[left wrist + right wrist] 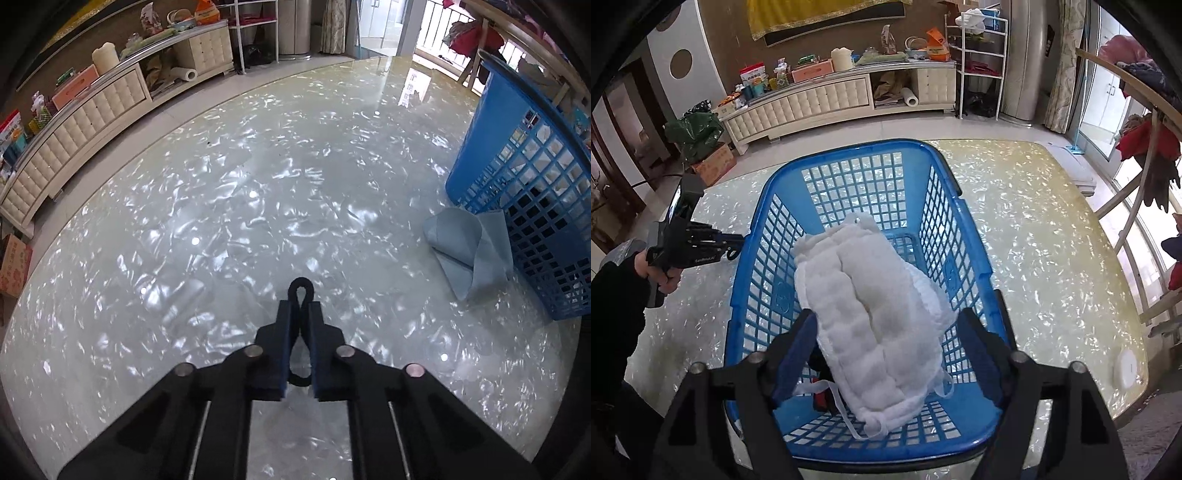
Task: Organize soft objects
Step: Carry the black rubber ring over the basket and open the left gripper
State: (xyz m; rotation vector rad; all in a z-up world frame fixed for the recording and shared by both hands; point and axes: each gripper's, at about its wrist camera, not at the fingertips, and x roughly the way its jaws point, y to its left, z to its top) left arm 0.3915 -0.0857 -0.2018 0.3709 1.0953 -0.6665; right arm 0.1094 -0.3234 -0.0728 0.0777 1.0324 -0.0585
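Note:
A blue lattice basket (849, 147) stands on the pearly table (1034, 240). A white quilted cloth (871, 325) lies inside it, over something red and black (822, 397). My right gripper (886, 317) hangs open above the basket, its fingers on either side of the cloth and apart from it. My left gripper (300, 304) is shut on a thin black elastic loop (300, 288), which sticks out past the fingertips. In the right wrist view a hand holds the left gripper (733, 251) just left of the basket. A light blue cloth (469, 247) lies folded against the basket (480, 129).
A cream cabinet (827, 99) crowded with boxes and bottles runs along the far wall. A cardboard box (714, 164) sits on the floor beside the table. A rack with hanging clothes (1145, 147) stands to the right. A white round disc (1126, 369) lies near the table's right edge.

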